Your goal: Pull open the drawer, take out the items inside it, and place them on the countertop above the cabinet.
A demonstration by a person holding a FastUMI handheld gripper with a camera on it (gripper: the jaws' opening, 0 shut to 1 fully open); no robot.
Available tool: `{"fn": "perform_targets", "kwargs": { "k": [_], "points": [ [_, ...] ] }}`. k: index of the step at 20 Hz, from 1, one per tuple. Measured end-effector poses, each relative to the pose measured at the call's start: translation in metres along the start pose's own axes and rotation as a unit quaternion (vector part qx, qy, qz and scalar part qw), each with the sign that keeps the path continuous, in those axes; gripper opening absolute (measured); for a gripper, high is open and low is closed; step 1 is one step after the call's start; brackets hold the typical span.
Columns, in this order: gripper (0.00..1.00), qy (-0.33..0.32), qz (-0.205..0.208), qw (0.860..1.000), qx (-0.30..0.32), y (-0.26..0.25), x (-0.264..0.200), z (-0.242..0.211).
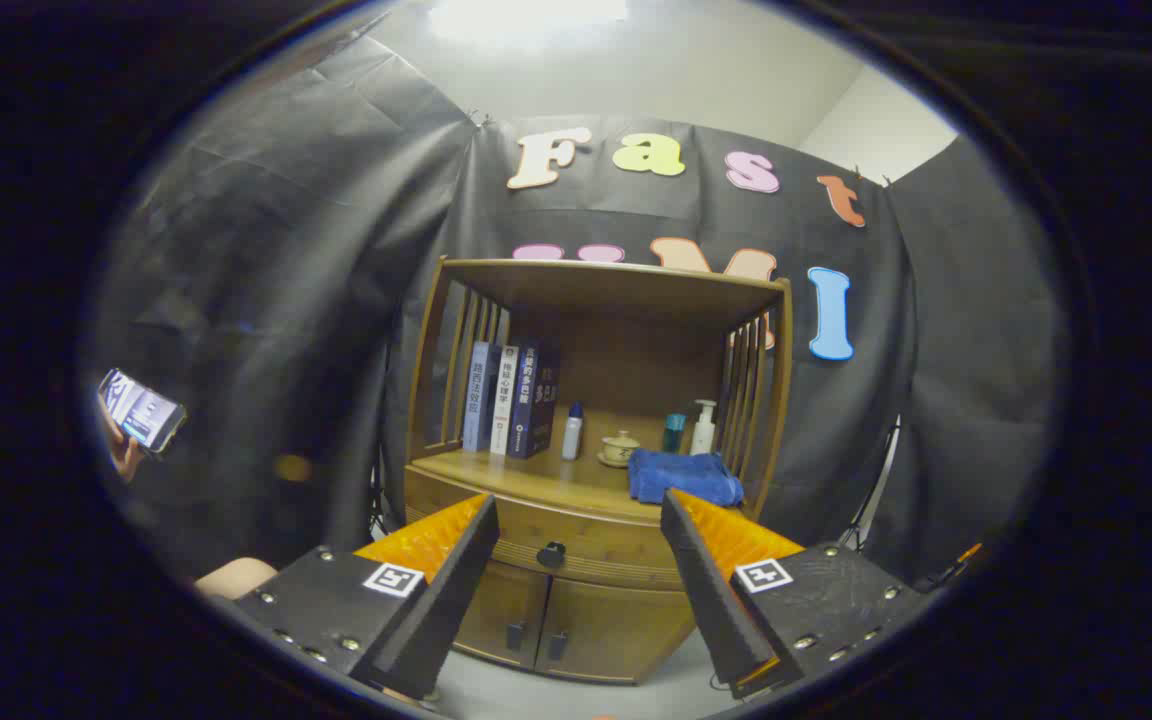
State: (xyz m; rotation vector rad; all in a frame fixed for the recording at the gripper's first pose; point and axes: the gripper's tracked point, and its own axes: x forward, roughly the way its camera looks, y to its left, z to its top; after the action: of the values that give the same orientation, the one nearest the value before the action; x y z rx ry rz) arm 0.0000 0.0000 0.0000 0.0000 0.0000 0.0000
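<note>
A wooden cabinet stands against the black cloth wall, straight ahead of the tool. Its drawer is shut, with a dark knob at the middle of its front; what lies inside is hidden. Two small doors sit below the drawer.

On the counter above the drawer, three books stand upright at the left. To their right come a small white bottle with a blue cap, a little lidded cup on a saucer, a teal bottle and a white pump bottle. A folded blue towel lies at the front right, just beyond the right finger tip.

Off to the left, a hand holds up a phone, well apart from the cabinet.

The tool is held level, facing the cabinet, its fingers spread wide and gripping nothing. The knob sits between them, a little beyond the tips.
</note>
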Motion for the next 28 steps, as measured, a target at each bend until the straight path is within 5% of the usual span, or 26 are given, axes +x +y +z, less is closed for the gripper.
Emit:
{"fn": "perform_targets", "kwargs": {
  "k": [18,28],
  "points": [
    [0.98,0.031,0.038,0.999,-0.001,0.042,0.097,-0.086],
    [0.98,0.089,-0.007,0.996,0.012,0.041,0.199,-0.181]
  ]
}}
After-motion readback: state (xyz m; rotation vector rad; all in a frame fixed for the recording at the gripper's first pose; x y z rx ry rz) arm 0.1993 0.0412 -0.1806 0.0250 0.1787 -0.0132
